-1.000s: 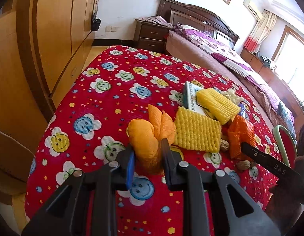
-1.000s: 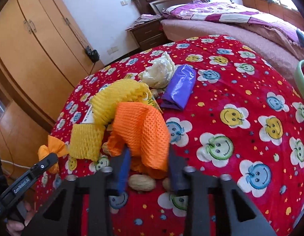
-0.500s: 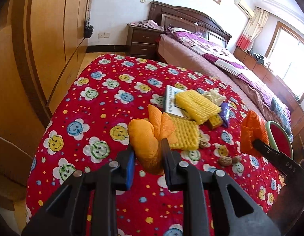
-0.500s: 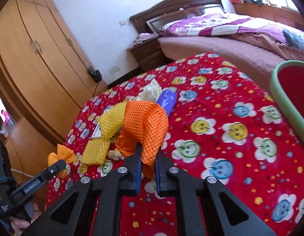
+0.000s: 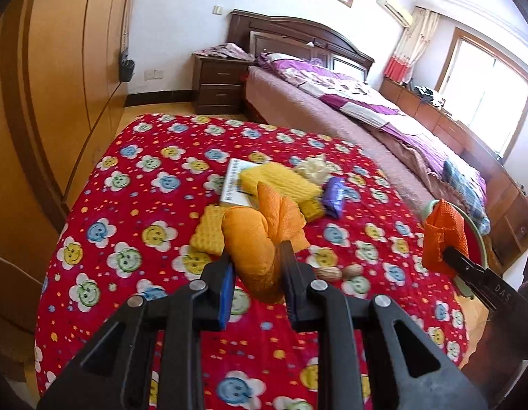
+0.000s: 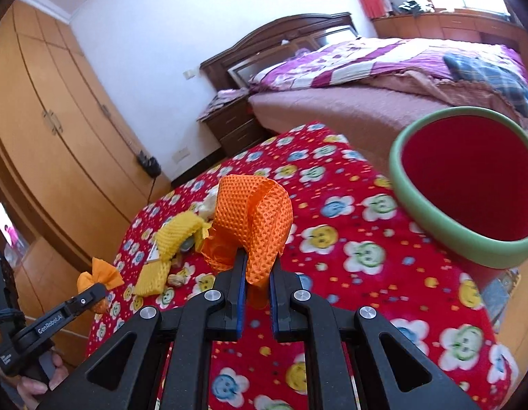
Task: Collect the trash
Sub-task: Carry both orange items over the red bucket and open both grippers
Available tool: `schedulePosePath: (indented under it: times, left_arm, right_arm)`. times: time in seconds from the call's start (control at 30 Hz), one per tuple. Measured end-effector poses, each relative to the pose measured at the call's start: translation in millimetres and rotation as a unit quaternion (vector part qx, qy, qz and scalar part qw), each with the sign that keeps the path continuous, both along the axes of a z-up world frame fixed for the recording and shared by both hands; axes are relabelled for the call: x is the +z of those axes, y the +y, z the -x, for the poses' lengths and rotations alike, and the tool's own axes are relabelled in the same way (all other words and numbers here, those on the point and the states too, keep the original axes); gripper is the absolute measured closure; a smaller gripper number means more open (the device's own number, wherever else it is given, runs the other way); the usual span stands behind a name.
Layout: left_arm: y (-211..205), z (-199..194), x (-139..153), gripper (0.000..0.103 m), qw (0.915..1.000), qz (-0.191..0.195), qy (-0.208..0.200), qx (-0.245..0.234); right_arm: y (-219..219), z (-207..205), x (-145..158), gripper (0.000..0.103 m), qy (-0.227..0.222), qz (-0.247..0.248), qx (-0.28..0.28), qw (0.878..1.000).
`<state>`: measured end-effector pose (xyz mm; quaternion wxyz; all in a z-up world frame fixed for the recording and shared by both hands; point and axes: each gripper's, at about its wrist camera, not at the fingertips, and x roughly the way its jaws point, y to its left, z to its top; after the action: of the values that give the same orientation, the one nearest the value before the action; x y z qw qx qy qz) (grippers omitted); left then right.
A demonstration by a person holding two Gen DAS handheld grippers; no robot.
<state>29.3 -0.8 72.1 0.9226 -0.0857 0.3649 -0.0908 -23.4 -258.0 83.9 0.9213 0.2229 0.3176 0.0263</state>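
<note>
While your left hand-held gripper clamps the pale orange foam-net bundle above the red smiley-flower tablecloth on the table, your right hand-held gripper pinches the bright orange foam net sleeve, raised near the red bin with the green rim. Yellow foam nets and a purple wrapper lie on the cloth.

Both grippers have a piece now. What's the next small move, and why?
Probably carry the right gripper over the green-rimmed bin and release. Its fingers are shut on the orange foam net, which is clear of the tablecloth, and the bin mouth is close.
</note>
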Motion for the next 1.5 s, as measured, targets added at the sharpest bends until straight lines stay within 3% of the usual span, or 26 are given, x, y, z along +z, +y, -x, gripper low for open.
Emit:
schedulePosePath:
  times: [0.33,0.63,1.13,1.5]
  left_arm:
    - [-55.3,10.2,25.2,0.079,0.9977,-0.024,-0.035,-0.053]
    - [-125.2,-5.4,37.1,0.079,0.9904,-0.019,-0.034,-0.133]
    - [-257.8,-40.6,5.2,0.079,0.9645,-0.03,0.008,-0.262]
    - [-320.3,-62.3,-21.1,0.079,0.9506,-0.036,0.027,-0.307]
  right_arm:
    - [-50.7,37.8,12.7,0.092,-0.026,-0.013,-0.062,0.998]
    - [-95.9,62.2,15.5,0.092,-0.031,-0.006,-0.122,0.992]
    - [-166.0,62.6,-17.7,0.092,0.016,0.006,-0.21,0.977]
    - [-192.8,49.5,-33.5,0.09,0.036,0.014,-0.231,0.972]
